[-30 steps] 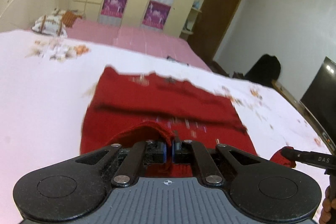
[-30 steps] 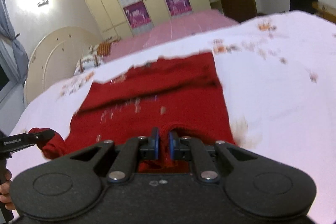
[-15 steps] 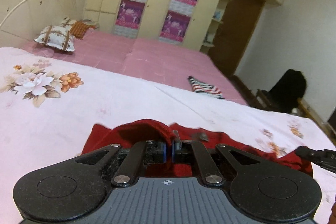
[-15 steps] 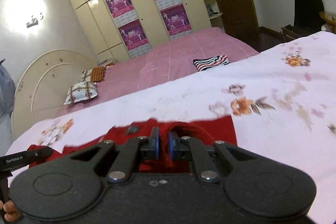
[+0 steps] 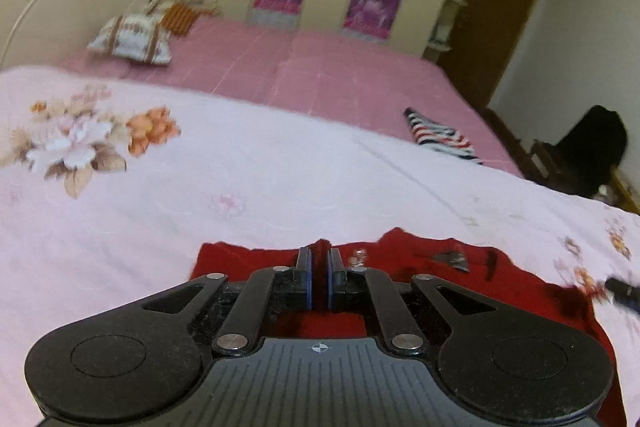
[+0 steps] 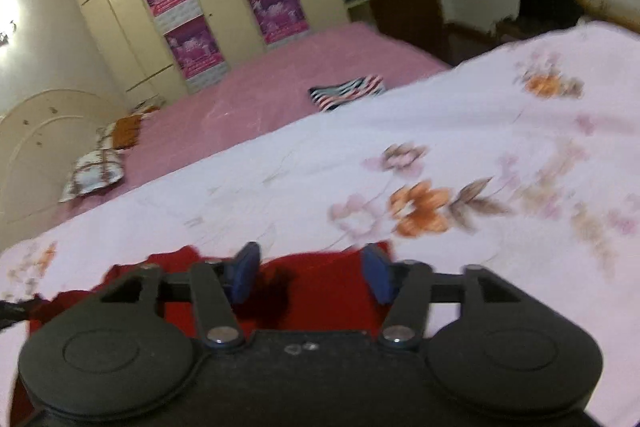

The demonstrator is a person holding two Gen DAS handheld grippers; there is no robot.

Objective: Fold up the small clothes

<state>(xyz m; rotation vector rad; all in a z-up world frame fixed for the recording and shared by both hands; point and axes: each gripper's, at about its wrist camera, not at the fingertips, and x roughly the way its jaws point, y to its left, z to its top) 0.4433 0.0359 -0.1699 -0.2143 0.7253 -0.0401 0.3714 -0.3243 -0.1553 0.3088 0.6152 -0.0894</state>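
Observation:
A red knit sweater (image 5: 424, 263) lies folded on the white floral bedsheet (image 5: 248, 179). My left gripper (image 5: 319, 259) is shut on a pinch of the sweater's far edge, low over the sheet. My right gripper (image 6: 310, 265) is open, its blue pads (image 6: 245, 271) spread over the sweater's right end (image 6: 320, 287), holding nothing. The right gripper's tip shows at the right edge of the left wrist view (image 5: 622, 289). The left gripper's tip shows at the left edge of the right wrist view (image 6: 12, 311).
A striped folded garment (image 5: 442, 137) lies on the pink bed beyond the sheet; it also shows in the right wrist view (image 6: 346, 91). Pillows (image 5: 132, 35) lie by the headboard. A dark chair (image 5: 588, 147) and wardrobe stand at the back.
Both grippers carried the sweater's near edge forward over its far part and came down low. The right gripper has opened and let go of the sweater. The left stays shut.

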